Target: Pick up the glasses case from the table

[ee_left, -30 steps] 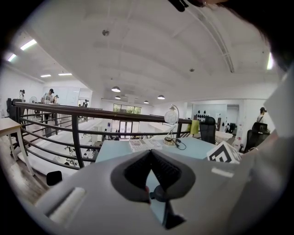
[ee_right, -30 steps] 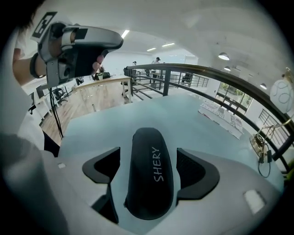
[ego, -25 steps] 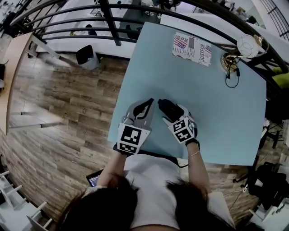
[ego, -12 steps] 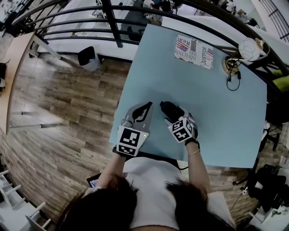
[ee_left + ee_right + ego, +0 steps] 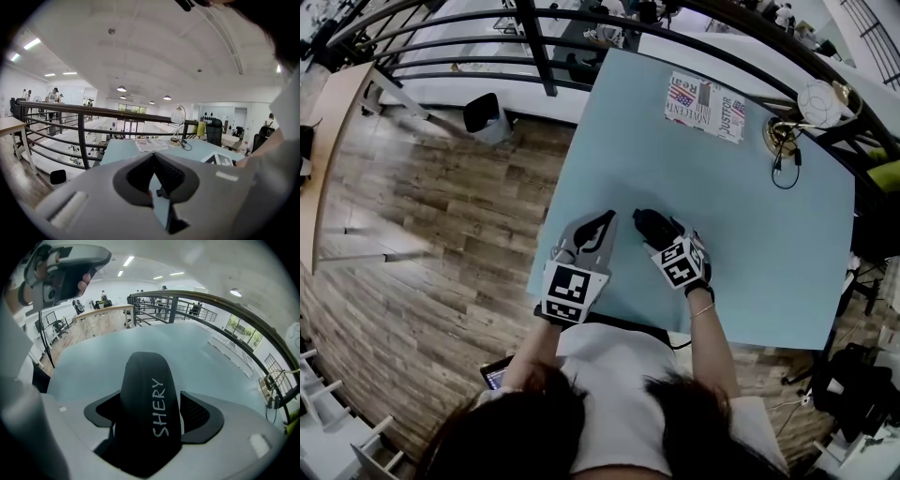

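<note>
A folded newspaper with a flag print [image 5: 703,106] lies flat near the far edge of the pale blue tabletop [image 5: 769,253], and beside it at the far right corner stands a brass-based lamp with a white globe shade [image 5: 817,98], a thin black cable [image 5: 782,167] trailing from its base. Beyond the far edge curves a black metal railing [image 5: 534,47]. A brown wooden plank floor [image 5: 422,234] spreads to the left, with a small black seat [image 5: 480,112] on it near the railing.

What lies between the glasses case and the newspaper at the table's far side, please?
Nothing: the head view shows only bare table between the glasses case and the newspaper.
</note>
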A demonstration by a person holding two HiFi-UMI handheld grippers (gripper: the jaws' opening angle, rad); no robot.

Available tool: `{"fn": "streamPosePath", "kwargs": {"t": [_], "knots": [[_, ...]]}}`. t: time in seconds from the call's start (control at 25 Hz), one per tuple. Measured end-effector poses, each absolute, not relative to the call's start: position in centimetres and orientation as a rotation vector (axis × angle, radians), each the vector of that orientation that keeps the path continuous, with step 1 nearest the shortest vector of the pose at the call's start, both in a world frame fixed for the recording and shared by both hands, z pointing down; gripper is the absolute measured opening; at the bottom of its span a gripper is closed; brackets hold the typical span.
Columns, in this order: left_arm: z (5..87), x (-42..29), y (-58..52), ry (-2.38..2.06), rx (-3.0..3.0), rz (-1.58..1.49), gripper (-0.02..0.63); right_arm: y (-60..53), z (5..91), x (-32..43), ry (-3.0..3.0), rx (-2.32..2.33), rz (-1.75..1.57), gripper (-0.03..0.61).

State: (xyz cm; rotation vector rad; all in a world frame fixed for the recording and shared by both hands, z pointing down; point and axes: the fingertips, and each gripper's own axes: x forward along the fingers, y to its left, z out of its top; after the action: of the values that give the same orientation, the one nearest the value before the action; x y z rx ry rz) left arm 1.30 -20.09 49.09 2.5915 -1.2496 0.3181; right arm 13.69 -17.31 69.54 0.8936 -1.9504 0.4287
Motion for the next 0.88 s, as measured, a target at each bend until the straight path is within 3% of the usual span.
{"fn": "streamPosePath", "kwargs": {"t": [0.88], "knots": [[48.34, 1.53, -20.97, -1.266, 2.604, 0.313, 0.057, -17.79, 69.42, 13.65, -2.022, 0.826, 0.530, 0.356]]}}
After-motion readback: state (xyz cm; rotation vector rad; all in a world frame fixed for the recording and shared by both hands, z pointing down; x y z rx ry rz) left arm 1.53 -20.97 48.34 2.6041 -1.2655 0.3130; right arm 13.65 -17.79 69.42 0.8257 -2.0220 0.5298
